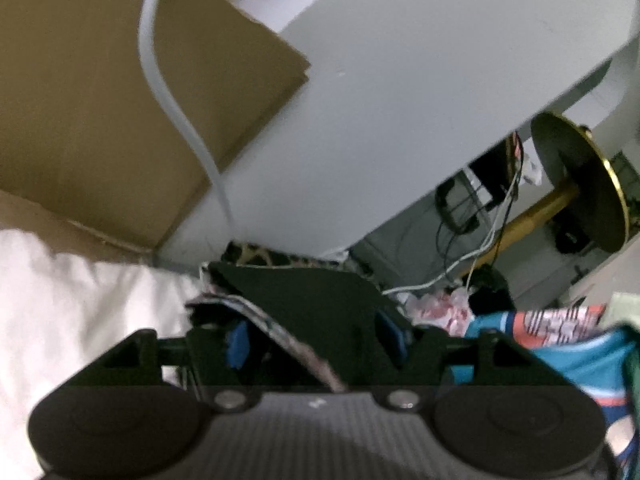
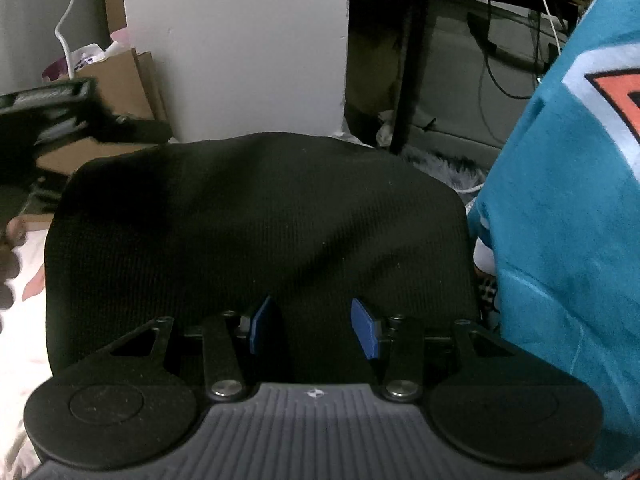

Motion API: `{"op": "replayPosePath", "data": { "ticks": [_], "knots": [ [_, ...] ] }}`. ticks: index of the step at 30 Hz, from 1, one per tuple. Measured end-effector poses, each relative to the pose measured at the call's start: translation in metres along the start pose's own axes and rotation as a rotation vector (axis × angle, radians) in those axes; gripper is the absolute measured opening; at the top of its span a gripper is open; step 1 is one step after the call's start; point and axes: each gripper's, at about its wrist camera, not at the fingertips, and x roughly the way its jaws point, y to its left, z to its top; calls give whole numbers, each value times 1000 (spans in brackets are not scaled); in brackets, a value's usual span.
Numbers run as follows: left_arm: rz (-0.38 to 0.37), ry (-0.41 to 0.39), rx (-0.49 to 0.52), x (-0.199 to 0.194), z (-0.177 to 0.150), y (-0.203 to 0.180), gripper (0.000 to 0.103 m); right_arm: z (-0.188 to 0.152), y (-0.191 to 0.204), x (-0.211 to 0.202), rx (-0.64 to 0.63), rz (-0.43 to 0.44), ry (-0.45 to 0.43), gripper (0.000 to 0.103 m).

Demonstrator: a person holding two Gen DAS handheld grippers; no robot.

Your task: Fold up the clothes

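A black knit garment lies spread on the white bed, filling the middle of the right wrist view. My right gripper rests on its near edge with the blue pads apart and black cloth between them, not pinched. In the left wrist view, a folded part of the black garment and a patterned fabric strip sit between the wide-apart fingers of my left gripper, which is open. The left gripper also shows blurred at the far left, with a hand below it.
A teal jersey with an orange print hangs close on the right, and the jersey also lies heaped right of the left gripper. A cardboard box, a white wall column, cables and a round gold stand are behind.
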Motion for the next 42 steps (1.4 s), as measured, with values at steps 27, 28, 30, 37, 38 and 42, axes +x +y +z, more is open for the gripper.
{"op": "replayPosePath", "data": {
  "ticks": [27,28,30,37,38,42],
  "knots": [
    [119,11,154,-10,21,7,28,27,102,33,-84,155,-79,27],
    [122,7,155,-12,19,7,28,27,102,35,-89,148,-73,28],
    [129,0,158,-17,15,9,28,26,105,38,-101,142,-67,29],
    [136,-44,208,-41,0,0,28,22,104,4,-109,130,-193,31],
    [129,-55,222,-46,-3,-4,28,18,100,-7,-116,124,-239,31],
    [73,-65,272,-51,-14,-22,28,8,75,-25,-121,36,-312,32]
  ]
}}
